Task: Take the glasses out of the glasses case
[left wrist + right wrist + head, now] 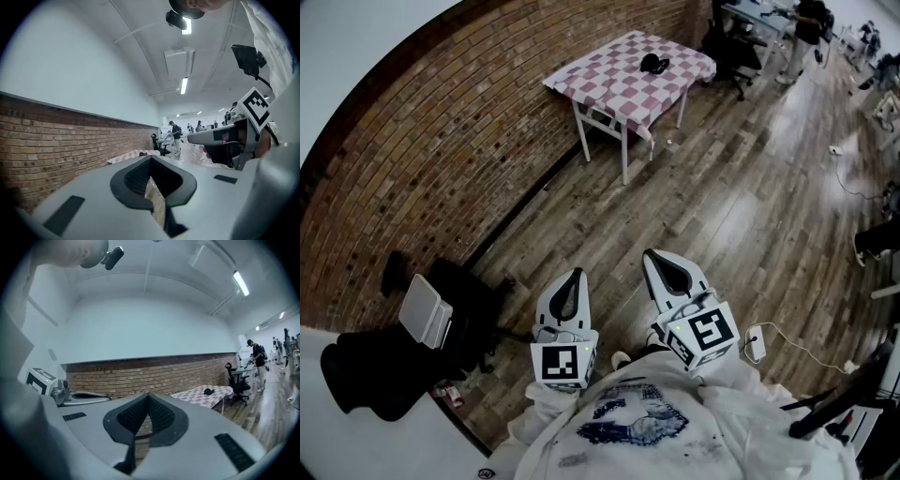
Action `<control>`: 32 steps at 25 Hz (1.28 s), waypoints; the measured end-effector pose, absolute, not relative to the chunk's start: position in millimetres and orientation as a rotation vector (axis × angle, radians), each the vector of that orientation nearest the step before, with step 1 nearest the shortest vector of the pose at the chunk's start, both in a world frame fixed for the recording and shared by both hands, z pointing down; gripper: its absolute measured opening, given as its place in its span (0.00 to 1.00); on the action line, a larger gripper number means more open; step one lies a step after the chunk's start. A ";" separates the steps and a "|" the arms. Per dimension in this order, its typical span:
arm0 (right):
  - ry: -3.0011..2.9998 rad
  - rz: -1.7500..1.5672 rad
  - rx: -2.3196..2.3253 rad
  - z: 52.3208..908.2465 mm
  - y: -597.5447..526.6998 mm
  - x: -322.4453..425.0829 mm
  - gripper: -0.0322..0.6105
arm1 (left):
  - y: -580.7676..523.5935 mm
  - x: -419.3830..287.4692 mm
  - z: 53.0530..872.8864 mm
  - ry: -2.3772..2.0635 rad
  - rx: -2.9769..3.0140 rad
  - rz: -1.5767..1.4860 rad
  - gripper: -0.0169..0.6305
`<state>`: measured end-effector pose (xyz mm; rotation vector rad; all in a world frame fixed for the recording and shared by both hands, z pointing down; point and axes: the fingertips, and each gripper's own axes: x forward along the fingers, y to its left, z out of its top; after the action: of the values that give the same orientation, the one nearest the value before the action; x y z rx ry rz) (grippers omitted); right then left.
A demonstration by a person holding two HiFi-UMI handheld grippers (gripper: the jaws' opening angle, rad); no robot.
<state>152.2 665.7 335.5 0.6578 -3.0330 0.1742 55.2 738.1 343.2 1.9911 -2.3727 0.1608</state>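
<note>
A dark glasses case [653, 63] lies on a small table with a pink-and-white checked cloth [619, 80], far across the wooden floor. I see the case lid closed; the glasses are hidden. Both grippers are held close to the person's chest, far from the table. My left gripper [577, 275] is shut with nothing between its jaws, and so is my right gripper [660, 256]. In the right gripper view the case [209, 391] and table [220, 395] show beyond the shut jaws, which hold nothing. The left gripper view shows the table [131, 154] small by the brick wall.
A brick wall [441, 141] runs behind the table. Black bags and a grey case [427, 309] sit on the floor at the left. A black office chair [727, 42] stands beside the table. A white cable and plug [757, 345] lie at the right. People stand far off.
</note>
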 end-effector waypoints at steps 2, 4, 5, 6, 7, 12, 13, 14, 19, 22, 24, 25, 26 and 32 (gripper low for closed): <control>-3.027 0.157 0.682 332.9 665.6 176.3 0.07 | 729.8 81.5 341.5 -2.338 2.053 0.126 0.04; -3.020 0.152 0.711 333.1 666.9 200.5 0.07 | 724.1 107.6 341.8 -2.300 2.094 0.116 0.04; -3.016 0.154 0.726 333.9 667.5 212.3 0.07 | 722.0 120.0 342.8 -2.283 2.110 0.120 0.04; -3.015 0.155 0.743 334.2 667.5 223.3 0.07 | 719.8 131.3 343.5 -2.268 2.125 0.124 0.04; -3.014 0.152 0.759 333.8 666.7 233.7 0.07 | 717.0 141.2 343.5 -2.254 2.141 0.127 0.04; -3.019 0.137 0.837 327.0 652.4 277.9 0.07 | 694.2 181.4 340.6 -2.201 2.207 0.125 0.04; -3.021 0.133 0.842 325.9 649.7 285.2 0.07 | 689.8 188.6 340.4 -2.195 2.213 0.127 0.04; -3.024 0.131 0.846 325.0 646.9 292.3 0.07 | 685.5 195.6 340.2 -2.191 2.218 0.131 0.04; -3.033 0.173 0.861 329.7 631.7 330.0 0.07 | 668.2 228.6 339.6 -2.186 2.232 0.139 0.04; -3.022 0.227 0.874 339.5 627.9 344.8 0.07 | 665.9 242.9 347.0 -2.174 2.226 0.154 0.04; -3.018 0.233 0.866 344.2 624.8 349.2 0.07 | 662.9 248.7 352.4 -2.158 2.223 0.166 0.04; -3.017 0.235 0.865 345.1 622.5 349.9 0.07 | 660.1 249.7 353.6 -2.151 2.225 0.171 0.04; -3.017 0.235 0.866 345.4 619.6 349.5 0.07 | 656.5 249.2 354.2 -2.147 2.228 0.175 0.04; -2.998 0.230 0.881 350.4 584.0 332.7 0.07 | 616.9 228.3 357.1 -2.142 2.236 0.158 0.04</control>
<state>332.7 584.0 350.4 0.8815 -2.9980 0.2298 228.3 616.9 357.1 2.2364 -2.1423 0.1581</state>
